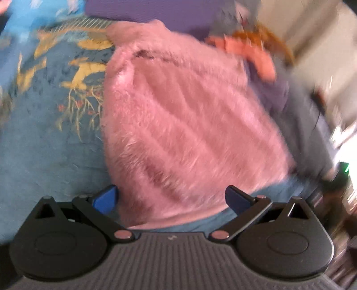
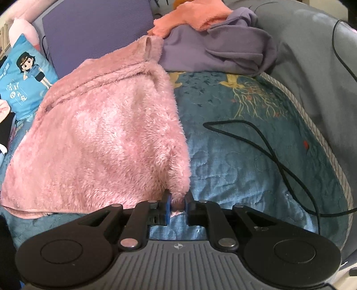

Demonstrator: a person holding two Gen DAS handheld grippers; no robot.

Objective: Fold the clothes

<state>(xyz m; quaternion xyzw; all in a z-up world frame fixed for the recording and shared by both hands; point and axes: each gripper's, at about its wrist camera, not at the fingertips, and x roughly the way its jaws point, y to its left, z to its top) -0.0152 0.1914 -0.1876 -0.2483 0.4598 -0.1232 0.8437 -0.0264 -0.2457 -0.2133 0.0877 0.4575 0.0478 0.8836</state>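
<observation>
- Right wrist view: the right gripper [image 2: 177, 206] has its blue pads pinched tight on a corner of the pink fleece garment [image 2: 107, 133], a tuft of the pile squeezed between them.
- The pink fleece garment lies spread on a blue quilted bedspread [image 2: 234, 151], its gripped corner at the near edge and its far end, with a seamed hem, reaching up toward a purple cushion [image 2: 96, 33].
- No box, basket or other container shows in either view; the clothes lie loose on the bed.
- A purple garment [image 2: 218, 51] sits crumpled at the far side of the bedspread, and an orange fleece piece [image 2: 189, 17] lies on top of it. The pink fleece's far end is just beside them.
- A black cable [image 2: 267, 145] loops across the bare bedspread to the right of the pink fleece, apart from it.
- A grey cover [image 2: 312, 67] rises along the right edge of the bed.
- A blue pillow [image 2: 24, 75] at the left carries a cartoon figure in a cap and dark uniform, with white characters printed beneath it; they are too small to read.
- The bedspread bears a print of yellow shapes and thin branches with small red dots.
- Left wrist view: the picture is blurred. The left gripper [image 1: 170, 199] has its blue fingers spread wide, with the near edge of the pink fleece garment [image 1: 183, 116] lying between them; neither pad presses on the cloth.
- No brand mark or readable label shows on any garment.
</observation>
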